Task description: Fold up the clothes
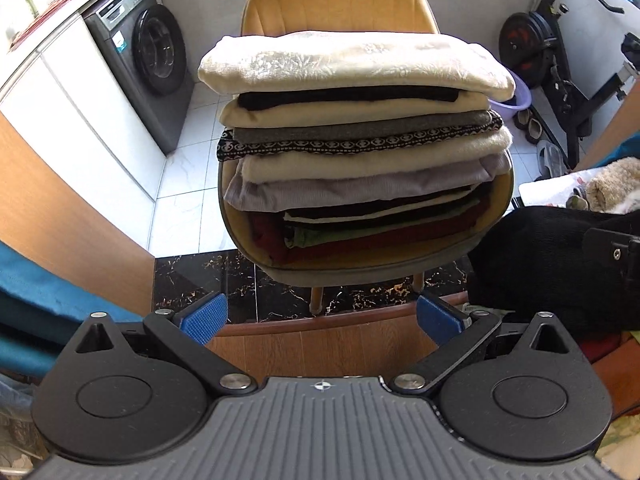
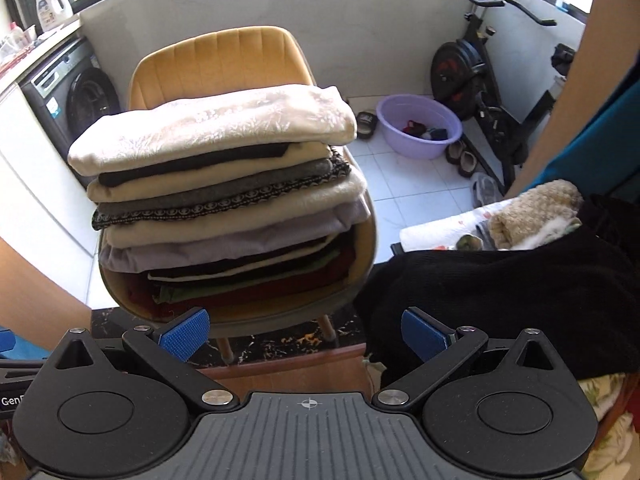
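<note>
Before the stacked chair (image 1: 336,4), both hand-held grippers (image 1: 322,320) (image 2: 306,334) wide, empty, short of the clothes pile (image 1: 356,140).

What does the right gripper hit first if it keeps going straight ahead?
Probably the chair seat's front edge, under the clothes stack. The right gripper is open and empty; the black garment lies just right of its line. Depth is unclear.

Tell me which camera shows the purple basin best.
Right wrist view: the purple basin sits fully visible on the tiled floor, with small dark items inside. The left wrist view shows only a sliver of its rim behind the folded stack.
</note>
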The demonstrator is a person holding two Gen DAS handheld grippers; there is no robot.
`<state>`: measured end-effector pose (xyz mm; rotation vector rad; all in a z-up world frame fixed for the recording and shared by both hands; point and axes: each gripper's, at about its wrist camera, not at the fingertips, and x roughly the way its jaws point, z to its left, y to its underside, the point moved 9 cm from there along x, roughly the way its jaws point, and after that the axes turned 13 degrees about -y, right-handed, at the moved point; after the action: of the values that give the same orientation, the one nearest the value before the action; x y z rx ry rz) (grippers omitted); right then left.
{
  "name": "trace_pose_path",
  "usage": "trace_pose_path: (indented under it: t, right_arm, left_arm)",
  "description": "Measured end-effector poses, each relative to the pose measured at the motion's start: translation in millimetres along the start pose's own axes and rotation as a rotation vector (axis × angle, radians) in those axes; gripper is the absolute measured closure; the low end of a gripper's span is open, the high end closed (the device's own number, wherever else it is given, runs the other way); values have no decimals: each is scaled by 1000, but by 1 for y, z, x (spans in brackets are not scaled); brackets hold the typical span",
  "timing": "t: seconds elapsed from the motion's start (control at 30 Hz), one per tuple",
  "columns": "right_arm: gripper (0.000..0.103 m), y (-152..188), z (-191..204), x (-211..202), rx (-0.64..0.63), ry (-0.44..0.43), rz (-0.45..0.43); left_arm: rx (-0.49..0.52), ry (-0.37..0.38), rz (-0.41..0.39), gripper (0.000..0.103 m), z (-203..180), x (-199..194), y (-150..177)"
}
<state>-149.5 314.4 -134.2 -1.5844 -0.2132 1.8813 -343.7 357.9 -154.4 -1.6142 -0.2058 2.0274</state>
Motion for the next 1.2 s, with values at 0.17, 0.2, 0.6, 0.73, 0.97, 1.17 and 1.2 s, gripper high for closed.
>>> trace_pose_path:
  t: [0.17, 0.2, 0.6, 0.73, 0.97, 1.17, 1.2]
  right_arm:
    - [1, 11, 7, -9, 19, 22, -15]
    - [1, 14, 9, -9, 18, 25, -15]
    - [1, 31, 15, -22, 38, 47, -32]
    - [1, 32, 13, -26, 42, 52, -38]
    - [1, 32, 9, -30, 39, 56, -49]
    - [1, 31, 5, -31, 39, 60, -49]
    - [1, 30, 4, -31, 38, 61, -50]
  left_arm:
    - [25, 11, -1, 0, 5, 3, 6]
    - [27, 12, -2, 0, 6, 2, 6]
    - [44, 35, -23, 0, 7, -3, 12]
    - [34, 38, -10, 0, 7, -2, 13]
    - [30, 31, -9, 0, 5, -4, 13]
    - [30, 26, -15, 0, 1, -7, 13]
    - [30, 25, -17, 0, 1, -8, 12]
